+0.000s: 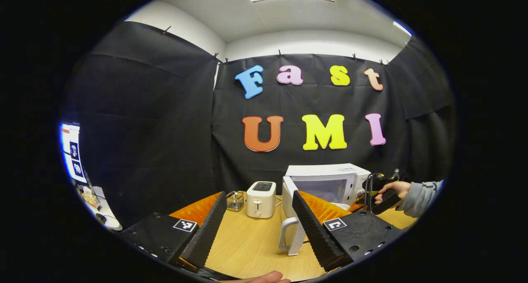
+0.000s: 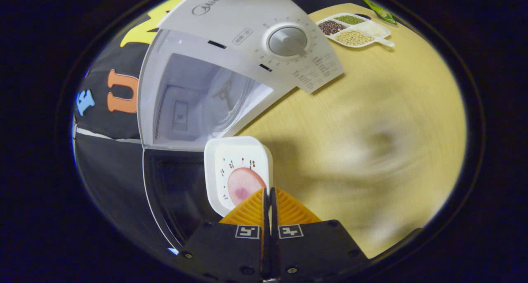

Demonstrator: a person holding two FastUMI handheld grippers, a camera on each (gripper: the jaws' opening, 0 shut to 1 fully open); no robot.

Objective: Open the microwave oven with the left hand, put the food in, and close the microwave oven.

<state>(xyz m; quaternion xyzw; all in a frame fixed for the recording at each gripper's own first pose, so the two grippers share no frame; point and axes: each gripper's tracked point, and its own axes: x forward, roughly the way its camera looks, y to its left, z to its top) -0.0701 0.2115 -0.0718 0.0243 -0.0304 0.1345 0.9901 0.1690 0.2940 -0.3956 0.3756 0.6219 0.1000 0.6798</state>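
The white microwave (image 1: pixel 330 180) stands at the back of the wooden table with its door (image 1: pixel 288 200) swung out. My left gripper (image 1: pixel 260 194) is open; the door's handle (image 1: pixel 287 235) hangs just inside its right finger (image 1: pixel 315 229). In the right gripper view the cavity (image 2: pixel 198 101) gapes open beside the dark door glass (image 2: pixel 173 192). My right gripper (image 2: pixel 270 190) is shut on the rim of a white square plate (image 2: pixel 237 159) carrying a pink slice of food (image 2: pixel 243 184), held in front of the opening. A hand (image 1: pixel 394 189) holds that gripper beside the microwave.
A white toaster (image 1: pixel 260 199) and a small wire basket (image 1: pixel 235 200) stand left of the microwave. A divided tray of beans (image 2: pixel 354 29) lies on the table (image 2: pixel 371 130) beyond the microwave's dial (image 2: pixel 287 40). A monitor (image 1: pixel 71 151) glows at the far left.
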